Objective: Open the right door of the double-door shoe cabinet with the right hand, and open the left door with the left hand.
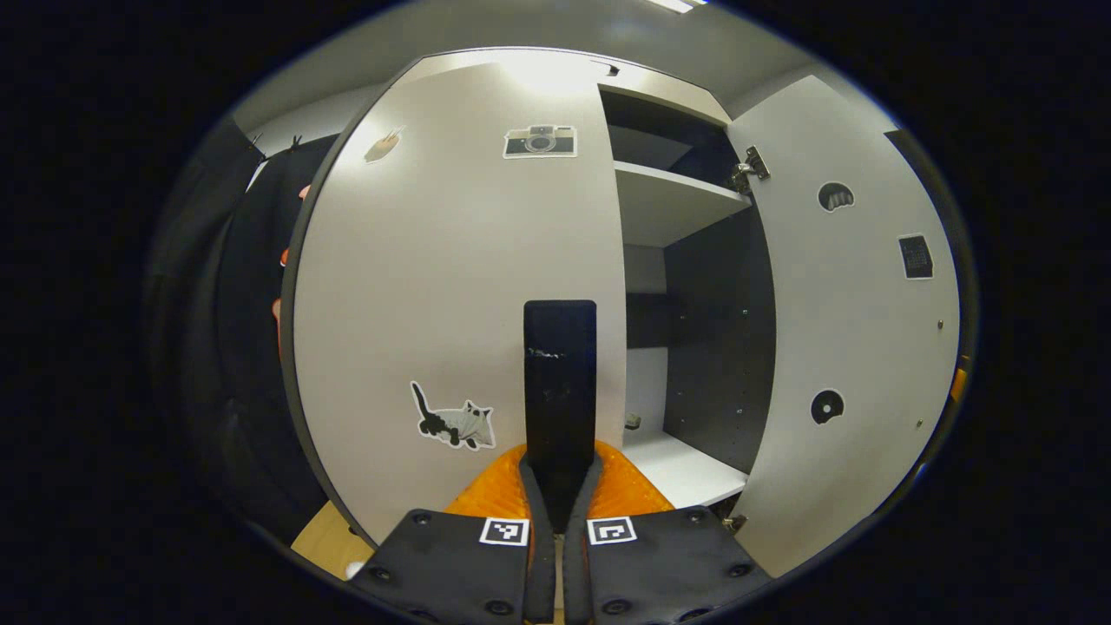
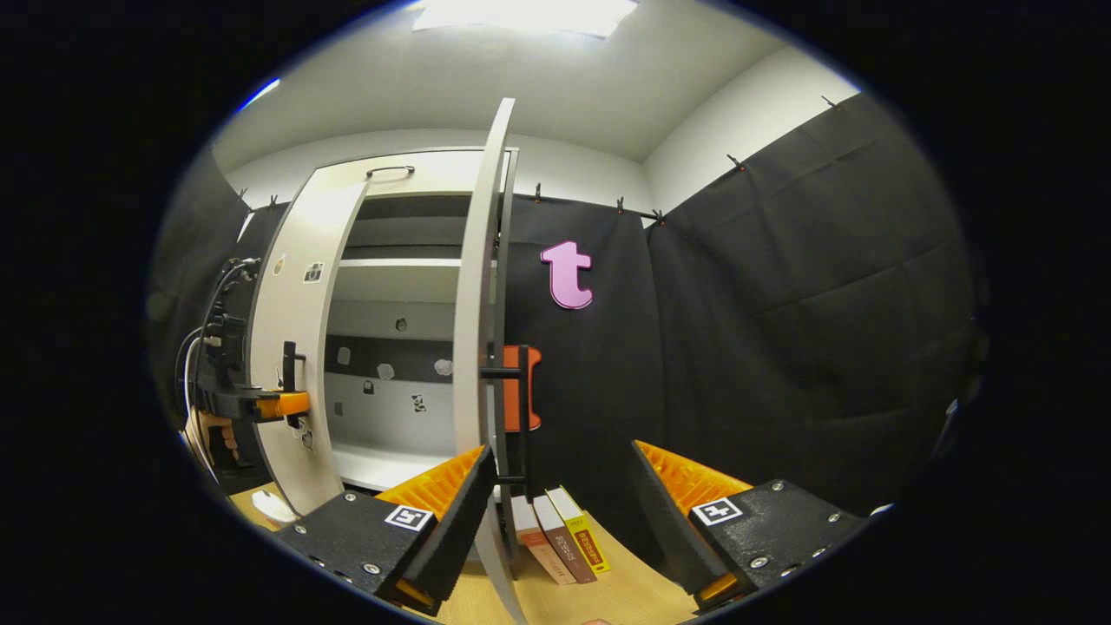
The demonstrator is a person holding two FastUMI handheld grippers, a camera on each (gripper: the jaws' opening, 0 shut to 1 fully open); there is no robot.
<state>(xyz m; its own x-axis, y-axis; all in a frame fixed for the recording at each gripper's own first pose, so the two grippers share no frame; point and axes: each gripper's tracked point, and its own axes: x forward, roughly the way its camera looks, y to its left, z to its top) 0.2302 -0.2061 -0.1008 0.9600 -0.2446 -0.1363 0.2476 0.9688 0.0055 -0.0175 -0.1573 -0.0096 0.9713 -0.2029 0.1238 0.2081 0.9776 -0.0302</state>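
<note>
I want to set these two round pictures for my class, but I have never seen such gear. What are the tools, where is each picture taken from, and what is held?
A person holds a two-finger gripper in each hand, each carrying a camera looking along its fingers. In the left gripper view, the left gripper is closed on the black handle of the cabinet's left door; the right door already stands open, showing shelves. In the right gripper view, the right gripper is open, the right door's edge between its fingers. Books lie on the wooden surface below.
</note>
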